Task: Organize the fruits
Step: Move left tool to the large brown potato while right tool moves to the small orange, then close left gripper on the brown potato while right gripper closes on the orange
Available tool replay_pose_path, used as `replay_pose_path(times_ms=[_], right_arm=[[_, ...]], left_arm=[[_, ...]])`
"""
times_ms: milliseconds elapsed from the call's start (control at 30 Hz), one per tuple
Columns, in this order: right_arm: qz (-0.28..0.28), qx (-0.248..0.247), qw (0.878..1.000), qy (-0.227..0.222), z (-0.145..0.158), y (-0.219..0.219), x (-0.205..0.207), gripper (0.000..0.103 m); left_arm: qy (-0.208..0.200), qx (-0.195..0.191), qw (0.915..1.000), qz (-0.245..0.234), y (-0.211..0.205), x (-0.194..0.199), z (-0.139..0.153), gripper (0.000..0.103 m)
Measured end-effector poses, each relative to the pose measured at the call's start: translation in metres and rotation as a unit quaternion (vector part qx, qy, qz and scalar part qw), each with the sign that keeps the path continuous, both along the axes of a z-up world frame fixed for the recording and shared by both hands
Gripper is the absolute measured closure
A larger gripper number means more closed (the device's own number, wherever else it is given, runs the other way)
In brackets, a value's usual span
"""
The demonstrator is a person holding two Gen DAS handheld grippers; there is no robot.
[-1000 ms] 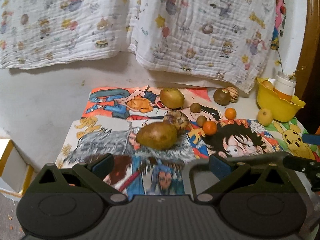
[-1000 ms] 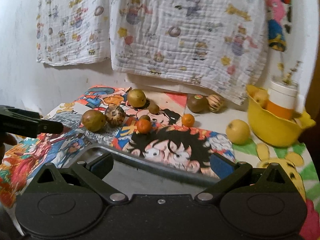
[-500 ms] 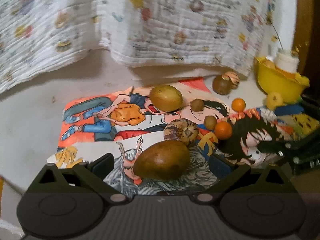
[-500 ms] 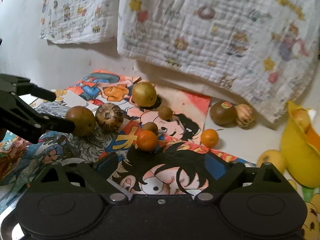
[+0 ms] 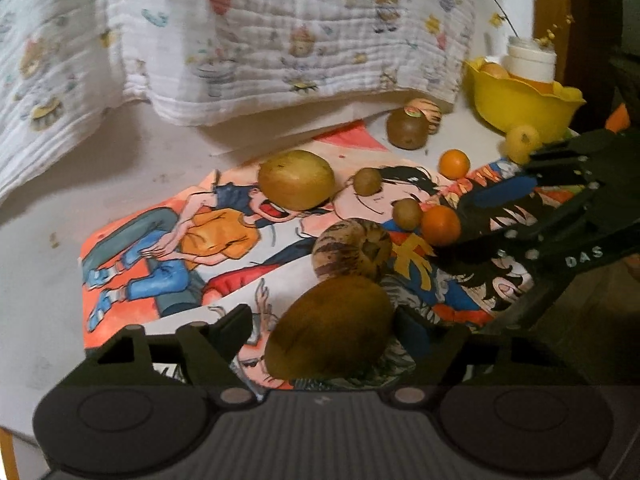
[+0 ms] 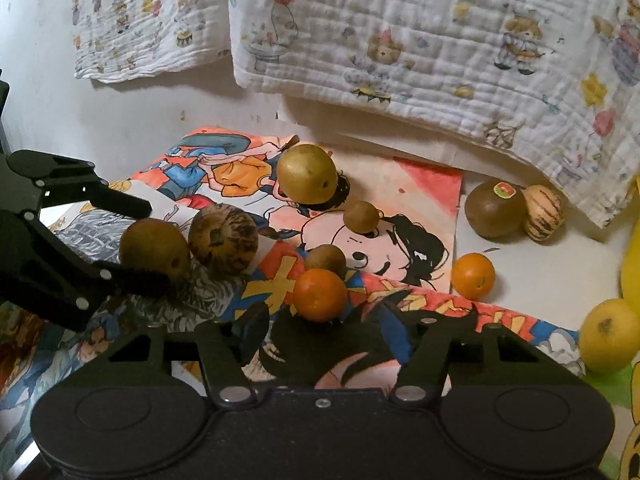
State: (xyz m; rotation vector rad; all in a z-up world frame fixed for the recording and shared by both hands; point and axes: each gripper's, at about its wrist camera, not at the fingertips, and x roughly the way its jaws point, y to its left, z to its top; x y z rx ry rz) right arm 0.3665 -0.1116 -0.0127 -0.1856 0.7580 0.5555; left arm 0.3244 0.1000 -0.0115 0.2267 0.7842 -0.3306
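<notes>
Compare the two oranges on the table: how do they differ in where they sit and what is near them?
The nearer orange lies on the cartoon print mat, touching a small brown fruit, and sits between the right gripper fingers, whose jaws have just been closing. The farther orange lies alone on the bare white tabletop, with no gripper around it. Both are round, bright orange and similar in size.

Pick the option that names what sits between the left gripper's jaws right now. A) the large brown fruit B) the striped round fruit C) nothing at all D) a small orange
A: in the left wrist view the large brown fruit lies between the left gripper's closing jaws, with the striped round fruit just beyond it; the orange sits ahead of the right gripper.
</notes>
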Motion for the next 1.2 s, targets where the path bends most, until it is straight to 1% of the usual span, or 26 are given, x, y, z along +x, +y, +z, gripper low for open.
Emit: replay_pose_path(times_ms=[100,133,300,367,567,667,733,833,1033,1200], right_arm=[[0.001,0.004,1.0,0.004,-0.003,0.004,0.006,0.042],[0.001,0.006,1.0,0.007,-0.004,0.005,0.007,0.043],[-0.007,0.013,1.0,0.017,-0.01,0.007,0.015,0.053],[-0.007,0.017,1.0,0.02,-0.012,0.008,0.017,0.054],[-0.008,0.018,1.0,0.022,-0.015,0.013,0.018,0.06],[-0.014,0.019,1.0,0.018,-0.015,0.013,0.019,0.067],[-0.018,0.022,0.999,0.019,-0.015,0.012,0.019,0.068],[-0.019,0.024,0.999,0.019,-0.014,0.011,0.017,0.068],[-0.017,0.03,0.999,0.019,-0.012,0.008,0.007,0.068],[-0.009,0.036,0.999,0.015,-0.008,0.006,-0.007,0.068]], left_arm=[[0.006,-0.001,0.9998,-0.017,-0.001,0.004,-0.002,0.031],[0.008,-0.001,0.9998,-0.02,-0.001,0.004,-0.003,0.031],[0.005,0.019,0.9992,-0.035,-0.005,0.003,-0.004,0.033],[0.006,0.022,0.999,-0.038,-0.006,0.004,-0.004,0.033],[0.002,0.047,0.9972,-0.059,-0.01,0.007,-0.007,0.035],[-0.006,0.068,0.995,-0.074,-0.015,0.006,-0.008,0.036],[-0.013,0.081,0.9937,-0.077,-0.019,0.003,-0.009,0.036],[-0.021,0.092,0.993,-0.071,-0.023,0.0,-0.009,0.037],[-0.014,0.071,0.9968,-0.034,-0.019,-0.002,-0.006,0.037],[-0.016,0.064,0.9976,-0.023,-0.02,-0.013,0.001,0.038]])
